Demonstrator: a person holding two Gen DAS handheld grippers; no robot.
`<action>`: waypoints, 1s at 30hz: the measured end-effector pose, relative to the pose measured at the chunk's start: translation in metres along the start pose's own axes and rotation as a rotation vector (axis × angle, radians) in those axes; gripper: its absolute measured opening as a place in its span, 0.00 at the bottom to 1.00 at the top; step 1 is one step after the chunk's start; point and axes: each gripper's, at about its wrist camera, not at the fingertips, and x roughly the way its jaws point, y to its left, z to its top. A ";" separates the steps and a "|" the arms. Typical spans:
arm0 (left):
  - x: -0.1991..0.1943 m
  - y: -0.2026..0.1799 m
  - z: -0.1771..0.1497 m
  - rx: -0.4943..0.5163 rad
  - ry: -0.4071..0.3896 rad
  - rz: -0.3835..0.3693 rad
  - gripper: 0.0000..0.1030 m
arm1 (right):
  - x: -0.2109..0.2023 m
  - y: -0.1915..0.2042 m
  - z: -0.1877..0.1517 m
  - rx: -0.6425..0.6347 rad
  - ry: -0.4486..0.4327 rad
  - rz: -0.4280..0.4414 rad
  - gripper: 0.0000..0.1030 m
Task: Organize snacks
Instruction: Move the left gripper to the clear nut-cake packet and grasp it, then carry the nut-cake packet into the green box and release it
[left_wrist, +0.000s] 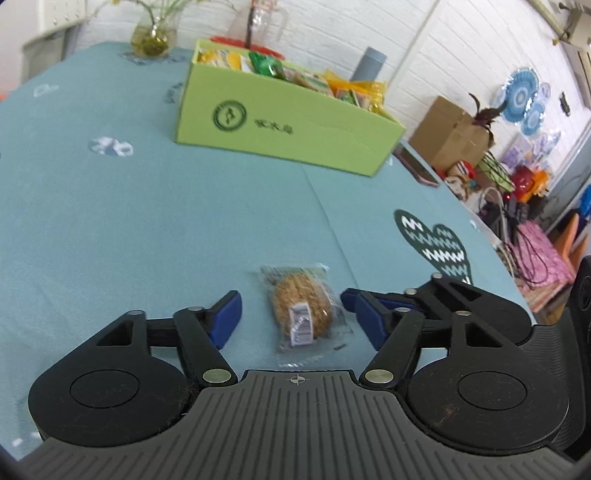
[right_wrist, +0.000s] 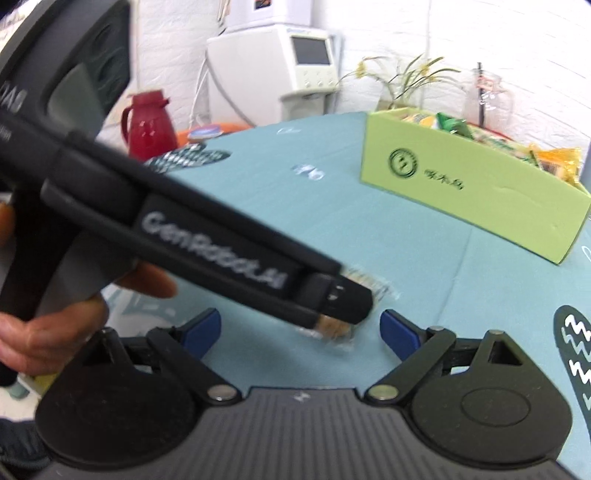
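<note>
A round brown biscuit in a clear wrapper (left_wrist: 301, 308) lies flat on the teal tablecloth, between the blue pads of my open left gripper (left_wrist: 291, 314). My right gripper (right_wrist: 300, 330) is open too and points at the same biscuit (right_wrist: 334, 328), which the left gripper's black body (right_wrist: 207, 243) mostly hides in the right wrist view. The right gripper's fingers (left_wrist: 373, 306) show close beside the biscuit in the left wrist view. A light green open box (left_wrist: 280, 122) packed with snack packets stands further back; it also shows in the right wrist view (right_wrist: 469, 195).
A glass vase with stems (left_wrist: 153, 35), a clear jug (left_wrist: 258, 22) and a grey cylinder (left_wrist: 369, 64) stand behind the box. A phone (left_wrist: 417, 162) lies near the table's right edge. A red thermos (right_wrist: 149, 125) stands beyond the table's left side.
</note>
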 end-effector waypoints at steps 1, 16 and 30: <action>0.001 0.001 0.001 -0.001 -0.001 0.003 0.55 | 0.002 -0.001 0.000 0.008 -0.002 -0.002 0.89; 0.026 -0.013 0.097 0.047 -0.074 -0.070 0.18 | 0.016 -0.050 0.077 -0.054 -0.124 -0.108 0.67; 0.149 -0.004 0.245 0.064 -0.087 -0.039 0.20 | 0.117 -0.190 0.170 0.011 -0.125 -0.182 0.74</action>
